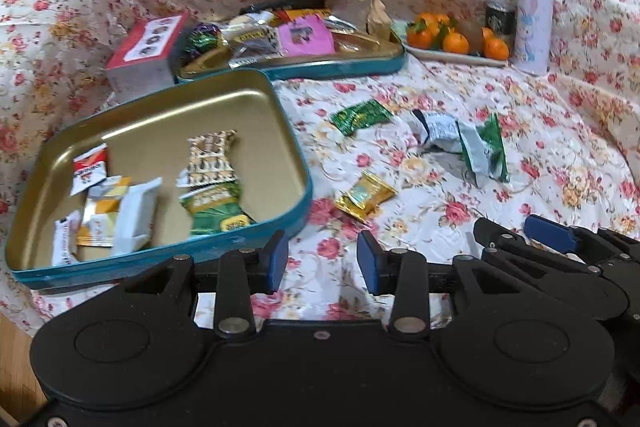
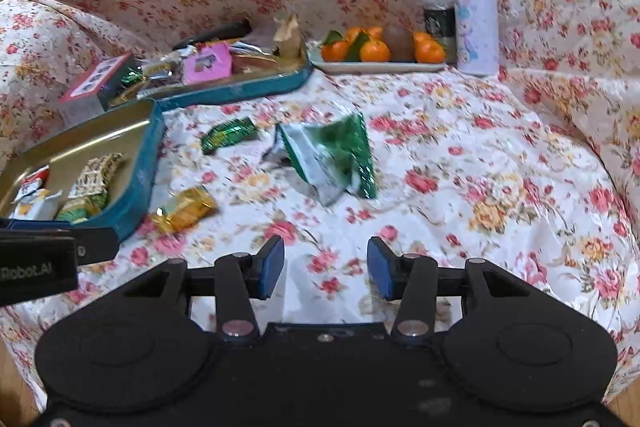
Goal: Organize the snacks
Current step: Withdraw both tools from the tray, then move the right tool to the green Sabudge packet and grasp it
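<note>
Right wrist: gold snack packet (image 2: pixel 184 213) beside near tin (image 2: pixel 140 163), light, crinkly; pinch mid-body. Both jaws open, empty.

Ahead of the left gripper (image 1: pixel 322 261), bare floral cloth (image 1: pixel 440 247) lies open at 12 o'clock up to the gold packet (image 1: pixel 366 195). The near tin (image 1: pixel 296 143) blocks 10 o'clock. The right gripper (image 1: pixel 536 231) crowds 3 o'clock. Torn green wrappers (image 1: pixel 480 147) obstruct 1 o'clock.

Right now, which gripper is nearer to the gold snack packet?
Left. The left gripper sits just below the gold snack packet; the right gripper is further right.
</note>
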`<state>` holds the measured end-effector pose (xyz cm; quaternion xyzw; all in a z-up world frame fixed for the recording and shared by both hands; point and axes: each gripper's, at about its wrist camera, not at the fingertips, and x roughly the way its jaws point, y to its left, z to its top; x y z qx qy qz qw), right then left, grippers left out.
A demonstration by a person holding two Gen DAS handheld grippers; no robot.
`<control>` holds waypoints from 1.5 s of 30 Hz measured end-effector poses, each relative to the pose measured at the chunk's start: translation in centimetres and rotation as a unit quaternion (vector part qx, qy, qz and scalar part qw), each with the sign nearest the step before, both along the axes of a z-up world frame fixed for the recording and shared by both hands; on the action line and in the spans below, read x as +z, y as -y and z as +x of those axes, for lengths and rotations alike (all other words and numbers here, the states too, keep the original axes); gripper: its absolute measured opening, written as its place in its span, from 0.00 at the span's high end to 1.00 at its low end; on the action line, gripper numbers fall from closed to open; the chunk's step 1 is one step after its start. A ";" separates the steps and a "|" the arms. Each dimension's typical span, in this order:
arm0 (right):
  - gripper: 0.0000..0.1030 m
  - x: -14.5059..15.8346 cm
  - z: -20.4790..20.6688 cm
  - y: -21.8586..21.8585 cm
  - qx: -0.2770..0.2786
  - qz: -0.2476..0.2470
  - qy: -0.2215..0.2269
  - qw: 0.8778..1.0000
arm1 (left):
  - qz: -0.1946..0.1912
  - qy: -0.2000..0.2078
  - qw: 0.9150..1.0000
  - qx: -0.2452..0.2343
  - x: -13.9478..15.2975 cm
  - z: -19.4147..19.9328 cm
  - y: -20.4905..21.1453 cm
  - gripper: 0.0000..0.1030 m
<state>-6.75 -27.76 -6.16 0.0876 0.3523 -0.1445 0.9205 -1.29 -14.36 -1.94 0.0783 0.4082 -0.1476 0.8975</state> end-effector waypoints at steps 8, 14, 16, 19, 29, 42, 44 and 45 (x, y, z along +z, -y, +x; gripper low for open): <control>0.53 -0.7 -0.4 1.4 -0.004 -0.005 0.003 1.000 | 0.007 -0.009 1.000 -0.010 -1.6 0.4 1.6 0.53; 0.54 -0.7 0.3 2.6 -0.011 -0.001 0.006 1.000 | 0.013 -0.009 1.000 -0.009 -2.5 0.7 2.1 0.53; 0.54 -0.7 0.5 2.8 -0.011 -0.002 0.006 1.000 | 0.016 -0.015 1.000 -0.006 -3.0 0.9 2.1 0.53; 0.54 -0.7 0.7 3.1 -0.013 -0.003 0.006 1.000 | 0.013 -0.009 1.000 -0.006 -3.2 0.7 1.9 0.53; 0.53 1.6 1.9 4.3 -0.021 0.014 0.038 0.999 | 0.018 0.012 1.000 -0.018 -3.5 0.2 2.0 0.52; 0.52 4.0 12.2 1.1 0.082 -0.044 0.031 0.995 | -0.004 0.008 1.000 -0.012 -3.6 0.3 1.5 0.52; 0.52 3.2 13.6 0.8 0.085 -0.051 0.007 0.995 | -0.008 0.001 1.000 -0.016 -3.5 0.6 1.4 0.52; 0.52 2.8 14.1 0.6 0.084 -0.057 -0.004 0.995 | -0.007 0.000 1.000 -0.019 -3.6 0.6 1.4 0.52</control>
